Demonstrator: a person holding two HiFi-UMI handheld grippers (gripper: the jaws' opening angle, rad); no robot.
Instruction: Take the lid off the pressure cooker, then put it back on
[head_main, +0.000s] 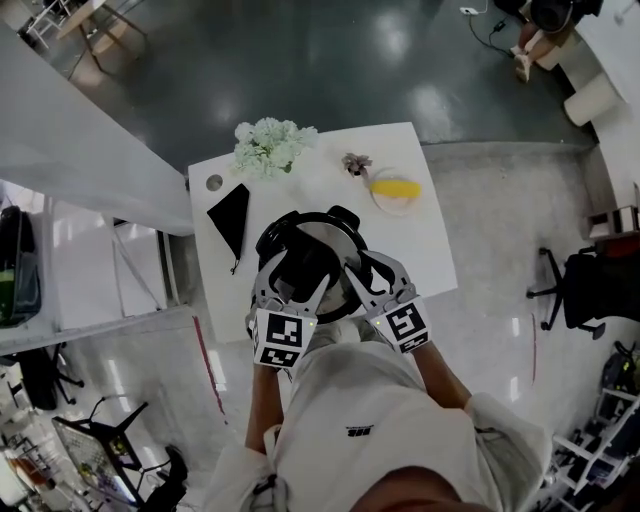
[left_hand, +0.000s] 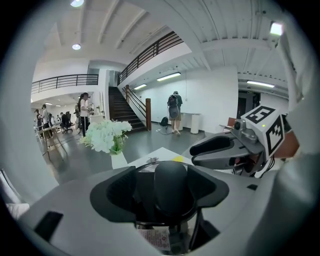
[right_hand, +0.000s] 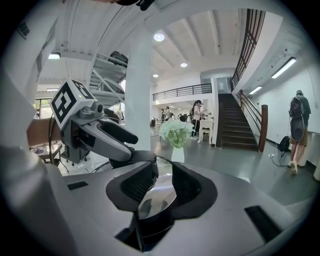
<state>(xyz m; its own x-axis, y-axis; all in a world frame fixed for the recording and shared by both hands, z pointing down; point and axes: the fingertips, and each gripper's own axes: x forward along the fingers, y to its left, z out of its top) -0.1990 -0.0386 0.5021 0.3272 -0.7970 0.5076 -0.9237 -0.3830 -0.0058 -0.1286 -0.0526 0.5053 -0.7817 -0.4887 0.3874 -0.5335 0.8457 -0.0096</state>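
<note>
Black knob (left_hand: 170, 182), shiny steel lid (right_hand: 157, 193), on pressure cooker (head_main: 343, 214)

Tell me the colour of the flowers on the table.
The flowers are white, clearest in the left gripper view.

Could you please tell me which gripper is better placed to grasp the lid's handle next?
Left: the left gripper has open jaws flanking the handle; the right gripper is at the lid rim.

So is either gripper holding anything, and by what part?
Left gripper: nothing, jaws open around the lid's black knob. Right gripper: jaws over the shiny lid, grip cannot be told.
</note>
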